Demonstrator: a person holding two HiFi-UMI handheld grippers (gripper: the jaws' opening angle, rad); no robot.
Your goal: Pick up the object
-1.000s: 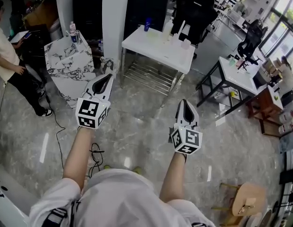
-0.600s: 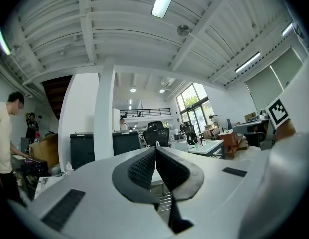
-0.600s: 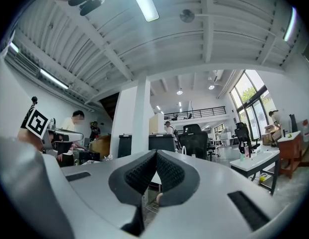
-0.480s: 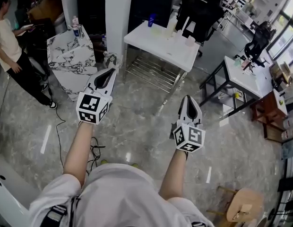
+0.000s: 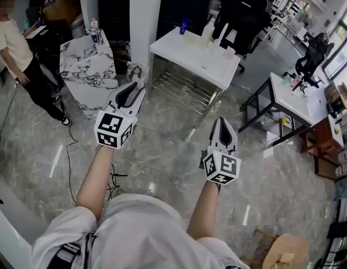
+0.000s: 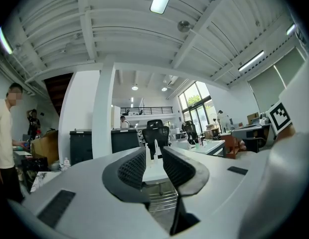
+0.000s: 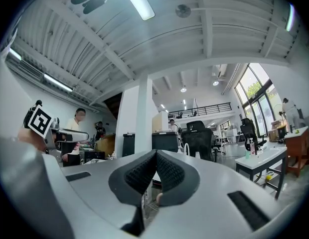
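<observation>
No single object is singled out. A white table (image 5: 202, 66) stands ahead on the far side of the floor and carries a blue bottle (image 5: 184, 26), white bottles (image 5: 207, 31) and a small cup (image 5: 229, 52). My left gripper (image 5: 131, 92) is held in the air above the floor and points toward that table, jaws a little apart and empty. In the left gripper view the table top (image 6: 153, 172) shows through the gap of the left gripper (image 6: 154, 159). My right gripper (image 5: 223, 125) hovers lower and to the right, its pads pressed together with nothing between them, as the right gripper (image 7: 155, 169) also shows.
A marble-patterned counter (image 5: 88, 72) and a standing person (image 5: 18, 49) are at the left, with a white pillar (image 5: 145, 15) beside the table. A black office chair (image 5: 242, 10) is behind it. Another white desk (image 5: 296, 92) and a wooden stool (image 5: 283, 252) are at the right. A cable (image 5: 69, 150) lies on the floor.
The white table and the marble counter have drawn closer in the head view. Both grippers keep their pose in front of the body, and the person at left has shifted.
</observation>
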